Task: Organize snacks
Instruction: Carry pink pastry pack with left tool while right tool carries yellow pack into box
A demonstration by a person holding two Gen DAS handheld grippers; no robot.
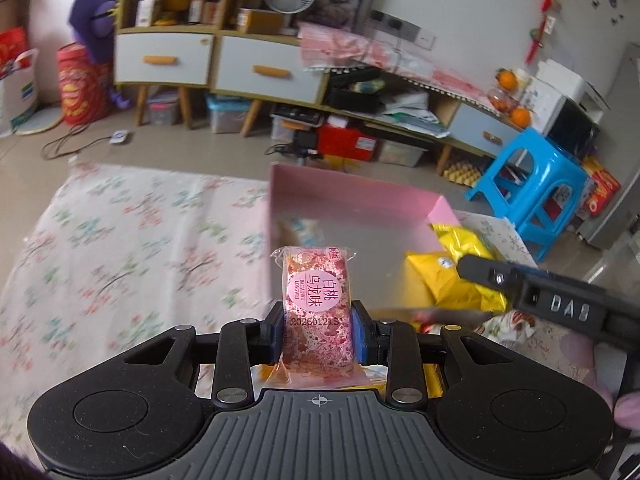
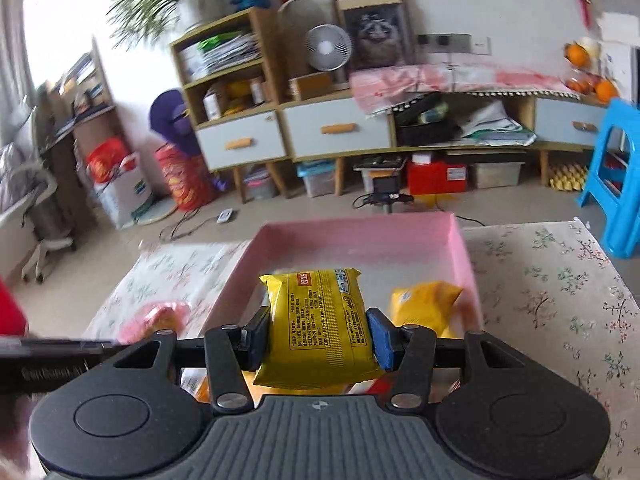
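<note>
Pink box (image 2: pixel 464 248): one yellow pack (image 2: pixel 420 304) already inside, much of the floor bare. Left tool (image 1: pixel 318 332) pinches a pink snack (image 1: pixel 316 304), right tool (image 2: pixel 318 338) a yellow snack (image 2: pixel 320 328) (both over the box's near edge). Judged partway; more wrappers lie below, unclear.

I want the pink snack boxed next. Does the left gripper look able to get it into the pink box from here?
Probably yes. The left gripper, shut on the pink snack, faces the pink box, whose top is open. The right gripper with its yellow packet crowds the right side.
</note>
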